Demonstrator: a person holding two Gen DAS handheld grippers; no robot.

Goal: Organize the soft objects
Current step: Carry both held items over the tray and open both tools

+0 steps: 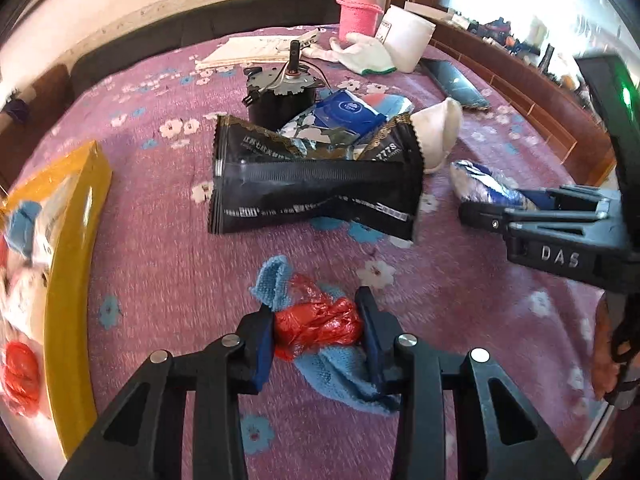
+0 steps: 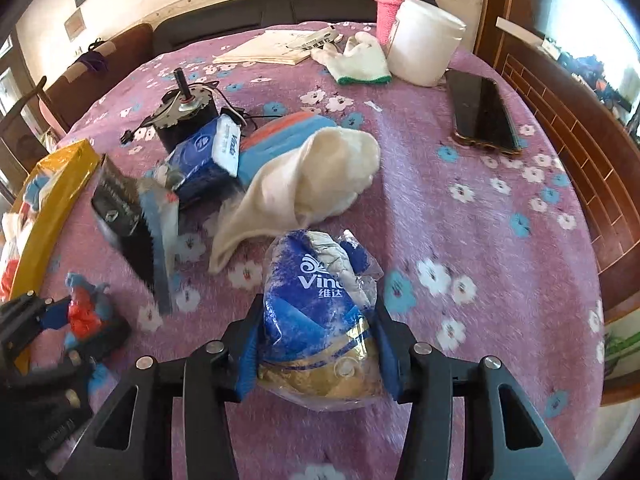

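Spread over most of both views, a purple flowered cloth [image 1: 168,264] with the clutter on it. At the left edge of the left wrist view, a yellow box [image 1: 76,280], cut off by the frame, with blue, white and red soft things inside, blurred and hard to name. In the middle of that view, a black snack bag [image 1: 316,196], crumpled, with a blue tissue pack [image 1: 348,110] and a dark motor [image 1: 280,88] behind it. In the centre of the right wrist view, a white sock [image 2: 304,188], loose on the cloth. Low in the centre of the same view, the right gripper [image 2: 320,344] clamped on a blue Vinda tissue bag [image 2: 316,308], both pads pressing its sides. Low in the centre of the left wrist view, the left gripper [image 1: 318,332] closed on a red plastic bag [image 1: 316,326] together with a blue knitted cloth [image 1: 344,372] under it. Probably the carrying step, with one soft load in each hand; likely next, a move toward the yellow box at left, then a release over its opening without catching the rim. Impossible to tell whether either load is lifted or resting on the cloth. Box depth and free room inside not visible.
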